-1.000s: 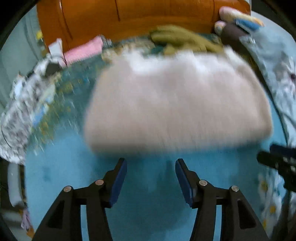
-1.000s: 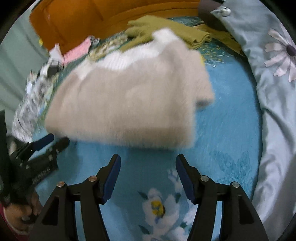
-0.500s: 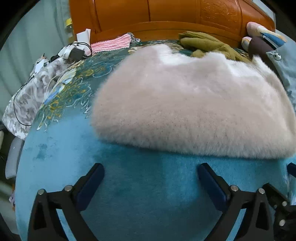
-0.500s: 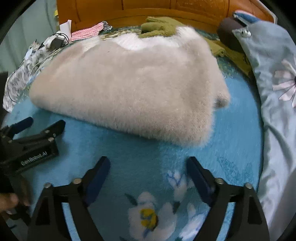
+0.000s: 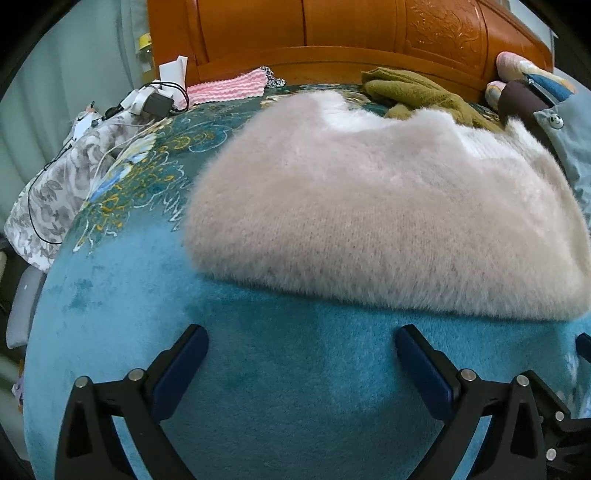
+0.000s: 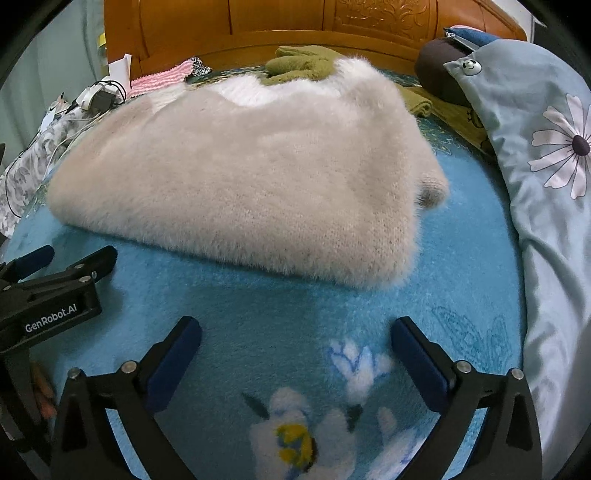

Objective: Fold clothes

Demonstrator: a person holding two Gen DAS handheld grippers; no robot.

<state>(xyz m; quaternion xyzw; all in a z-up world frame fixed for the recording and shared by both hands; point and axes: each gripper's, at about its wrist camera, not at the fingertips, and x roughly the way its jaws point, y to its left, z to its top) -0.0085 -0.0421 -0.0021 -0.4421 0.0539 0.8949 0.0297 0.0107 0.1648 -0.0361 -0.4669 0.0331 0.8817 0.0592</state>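
A fluffy beige sweater [image 5: 388, 221] [image 6: 240, 177] lies folded in a thick bundle on the teal blanket [image 5: 295, 398] [image 6: 258, 306]; its white inner side shows at the far edge. My left gripper [image 5: 300, 332] hangs just short of the sweater's near edge, open wide, with only blanket between its pads. My right gripper [image 6: 296, 325] sits before the sweater's near right corner, jaws opening, nothing between them. In the right wrist view the left gripper [image 6: 68, 258] shows at the left, its fingers apart beside the sweater's near edge.
An orange wooden headboard [image 5: 332, 33] closes the far side. Before it lie an olive garment [image 5: 406, 88], a pink striped cloth [image 5: 229, 86] and chargers with cables [image 5: 151, 101]. A pale blue flowered quilt [image 6: 535, 147] and a dark brown pillow [image 6: 439, 74] bound the right.
Both grippers' jaws have spread from about half apart to wide. The sweater, blurred and in motion a second ago, now lies still on the blanket.
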